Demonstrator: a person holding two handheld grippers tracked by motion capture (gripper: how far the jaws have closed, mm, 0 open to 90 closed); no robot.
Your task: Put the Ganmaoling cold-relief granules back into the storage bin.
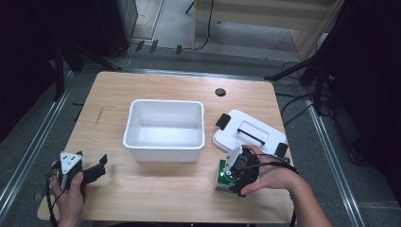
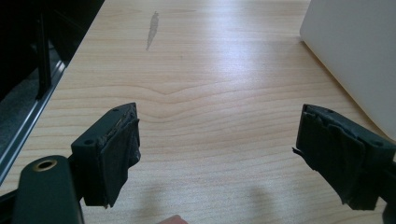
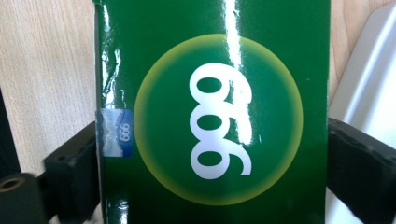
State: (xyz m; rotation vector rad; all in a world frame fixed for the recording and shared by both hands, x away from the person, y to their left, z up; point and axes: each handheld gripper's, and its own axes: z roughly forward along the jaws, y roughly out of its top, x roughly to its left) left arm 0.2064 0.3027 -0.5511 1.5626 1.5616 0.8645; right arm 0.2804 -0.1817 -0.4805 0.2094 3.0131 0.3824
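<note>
wood table (image 1: 156, 189), big, light brown. white tub (image 1: 164, 124) in middle of table, open top. white lid (image 1: 249, 134) w/ black handle flat on table, right of tub. green box (image 3: 212, 112) w/ white digits in yellow ring sits on table near front edge, touching lid's front side. right gripper (image 1: 235, 176) over box, jaws on both its sides, pads pressing it. left gripper (image 2: 217, 156) near table's left front corner, well apart from tub, jaws wide apart, bare wood btwn them.
</note>
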